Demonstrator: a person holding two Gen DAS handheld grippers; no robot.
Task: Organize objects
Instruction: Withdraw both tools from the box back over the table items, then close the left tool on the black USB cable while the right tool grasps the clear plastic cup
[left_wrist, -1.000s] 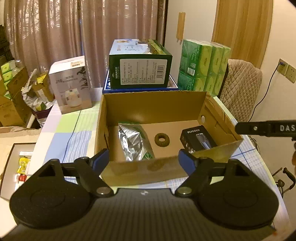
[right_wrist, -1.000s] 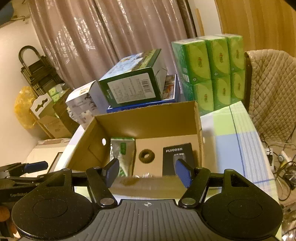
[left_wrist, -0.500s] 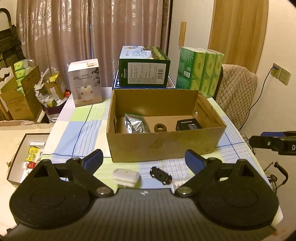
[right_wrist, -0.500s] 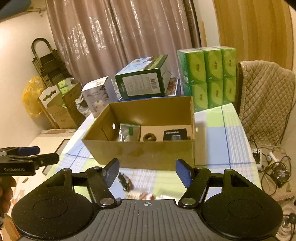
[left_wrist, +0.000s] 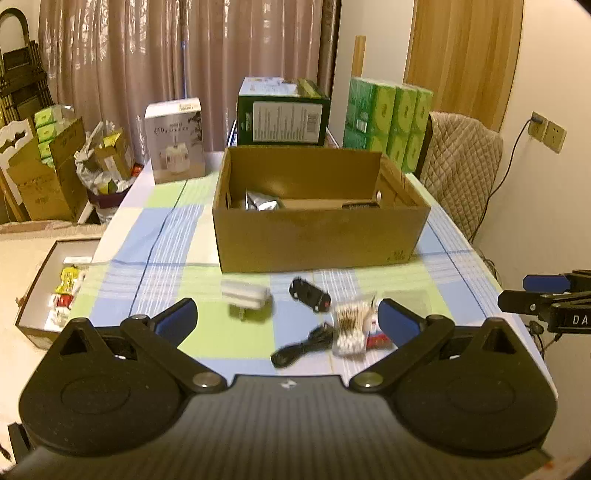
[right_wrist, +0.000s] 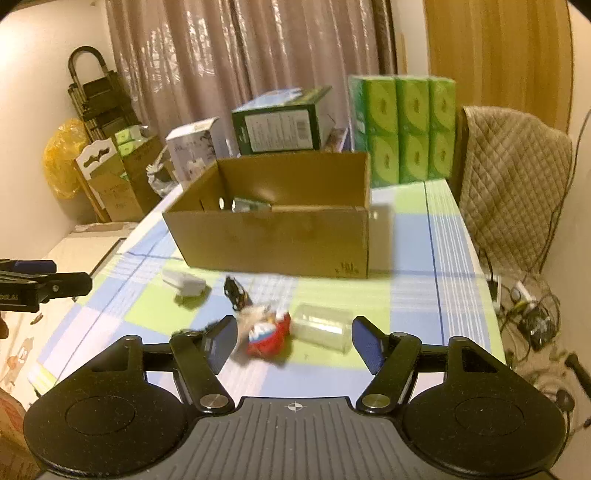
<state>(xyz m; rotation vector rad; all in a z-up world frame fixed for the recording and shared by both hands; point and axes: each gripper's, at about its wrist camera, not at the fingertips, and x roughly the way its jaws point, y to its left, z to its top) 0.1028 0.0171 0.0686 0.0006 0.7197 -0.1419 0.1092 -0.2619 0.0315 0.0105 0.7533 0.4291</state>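
Note:
An open cardboard box (left_wrist: 317, 240) (right_wrist: 273, 243) stands mid-table with a silver foil pouch (left_wrist: 260, 201) and a black box inside. In front of it lie a white charger (left_wrist: 245, 295) (right_wrist: 184, 282), a black toy car (left_wrist: 309, 294) (right_wrist: 234, 290), a bag of cotton swabs (left_wrist: 351, 326), a black cable (left_wrist: 303, 345), a red-and-white packet (right_wrist: 267, 334) and a clear plastic container (right_wrist: 323, 326). My left gripper (left_wrist: 286, 319) is open and empty above the near items. My right gripper (right_wrist: 293, 343) is open and empty over the packet and container.
The checked tablecloth (left_wrist: 166, 236) covers the table. Behind the box stand a green carton (left_wrist: 282, 110), a white product box (left_wrist: 173, 146) and green tissue packs (left_wrist: 388, 118). A padded chair (right_wrist: 513, 184) is at the right. Boxes and a tray (left_wrist: 55, 288) sit on the floor at the left.
Both grippers have pulled back and away from the cardboard box. The loose items in front of the box have come into view. Both grippers stay open.

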